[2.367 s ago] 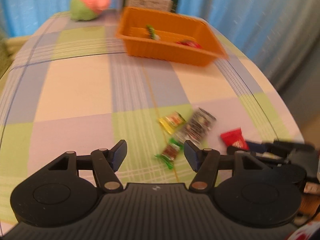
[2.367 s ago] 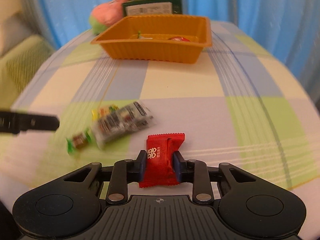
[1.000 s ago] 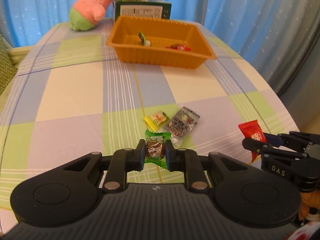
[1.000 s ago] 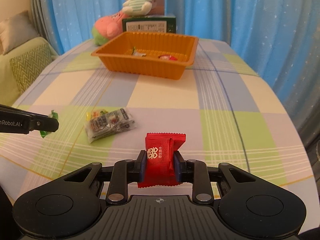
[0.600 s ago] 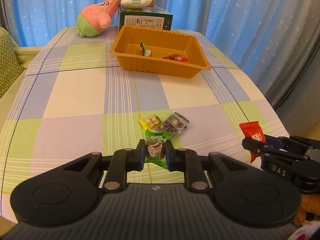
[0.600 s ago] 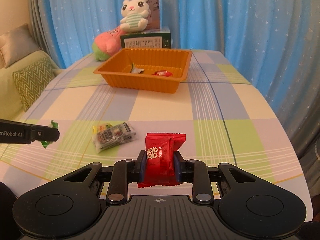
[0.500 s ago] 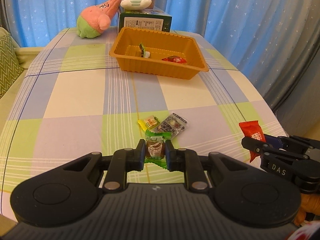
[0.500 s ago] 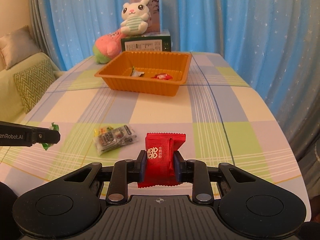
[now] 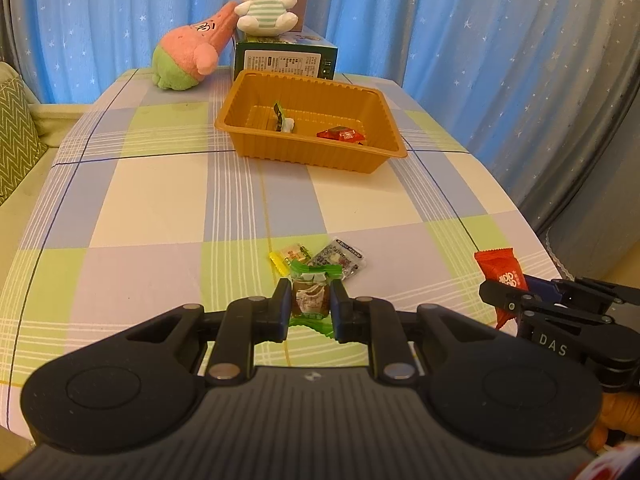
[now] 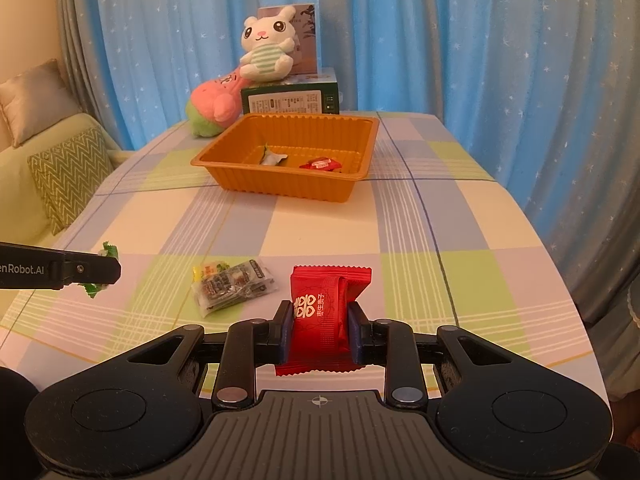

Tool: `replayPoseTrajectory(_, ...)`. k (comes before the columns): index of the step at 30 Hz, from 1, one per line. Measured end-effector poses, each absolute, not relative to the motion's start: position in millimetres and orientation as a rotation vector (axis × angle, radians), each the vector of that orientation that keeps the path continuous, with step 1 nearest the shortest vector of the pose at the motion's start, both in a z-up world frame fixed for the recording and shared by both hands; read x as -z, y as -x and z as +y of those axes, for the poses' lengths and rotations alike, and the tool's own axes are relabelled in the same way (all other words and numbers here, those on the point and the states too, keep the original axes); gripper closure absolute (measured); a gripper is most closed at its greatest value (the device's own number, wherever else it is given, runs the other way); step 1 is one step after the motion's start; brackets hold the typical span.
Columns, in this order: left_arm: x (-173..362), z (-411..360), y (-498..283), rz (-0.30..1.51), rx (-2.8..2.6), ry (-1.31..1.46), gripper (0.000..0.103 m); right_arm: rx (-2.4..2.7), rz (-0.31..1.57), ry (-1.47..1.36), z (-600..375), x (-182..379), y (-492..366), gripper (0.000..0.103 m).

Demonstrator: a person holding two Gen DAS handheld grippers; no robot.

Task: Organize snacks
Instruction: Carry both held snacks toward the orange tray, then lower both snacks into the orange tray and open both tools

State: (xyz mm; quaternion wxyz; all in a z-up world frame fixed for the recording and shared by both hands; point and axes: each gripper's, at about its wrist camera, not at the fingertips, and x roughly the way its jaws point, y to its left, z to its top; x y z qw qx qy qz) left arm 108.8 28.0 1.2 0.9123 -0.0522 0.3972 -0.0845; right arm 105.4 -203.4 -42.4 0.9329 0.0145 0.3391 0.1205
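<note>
My left gripper (image 9: pixel 310 306) is shut on a green-wrapped candy (image 9: pixel 312 294), lifted above the checked tablecloth. My right gripper (image 10: pixel 320 330) is shut on a red snack packet (image 10: pixel 324 312), also off the table; that packet (image 9: pixel 498 274) shows at the right of the left wrist view. On the cloth lie a clear printed packet (image 10: pixel 236 286) and a small yellow candy (image 10: pixel 206 270) side by side. The orange tray (image 10: pixel 288 184) stands farther back, holding a red candy (image 10: pixel 320 164) and a green-white wrapper (image 10: pixel 272 158).
Behind the tray stands a green box (image 10: pixel 290 98) with a white rabbit plush (image 10: pixel 266 46) on top, and a pink-green plush (image 10: pixel 210 106) beside it. Blue curtains hang behind. A sofa with a zigzag cushion (image 10: pixel 72 172) sits left of the table.
Both grippers have risen from the table with their snacks held, so the tray and plush toys now show lower and farther. The left gripper closed on the green candy earlier.
</note>
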Motion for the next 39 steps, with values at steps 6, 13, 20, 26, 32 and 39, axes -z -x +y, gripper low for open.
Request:
replayPoseTrajectory(6, -3.6, 27.2, -112.9, 0.813, 0.177, 0.110, 0.085, -0.245, 0.690, -0.033, -206.3, 39.2, -110.1, 0.075)
replayPoseTrajectory(13, -8.4, 26.6, -125.5, 0.805, 0.187, 0.112, 0.085, -0.244, 0.684, -0.037, -209.5, 29.0, -128.0, 0.075)
replayPoseTrajectory(20, -17.3, 26.4, -148.5, 0.788, 0.199, 0.111, 0.085, -0.254, 0.687, -0.046, -208.5, 14.3, -160.9, 0.075)
replayPoseTrajectory(26, -23.3, 25.1, -171.5, 0.777, 0.209, 0.115, 0.085, -0.272, 0.695, -0.068, -206.1, 5.2, -189.3, 0.075)
replayPoseTrajectory(32, -29.7, 23.4, -196.3, 0.767, 0.225, 0.112, 0.085, -0.289, 0.702, -0.082, -202.4, -1.3, -214.8, 0.075)
replayPoseTrajectory(39, -36.6, 23.3, -225.1, 0.759, 0.240, 0.118, 0.085, -0.305, 0.697, -0.082, -197.6, -9.3, -245.6, 0.075)
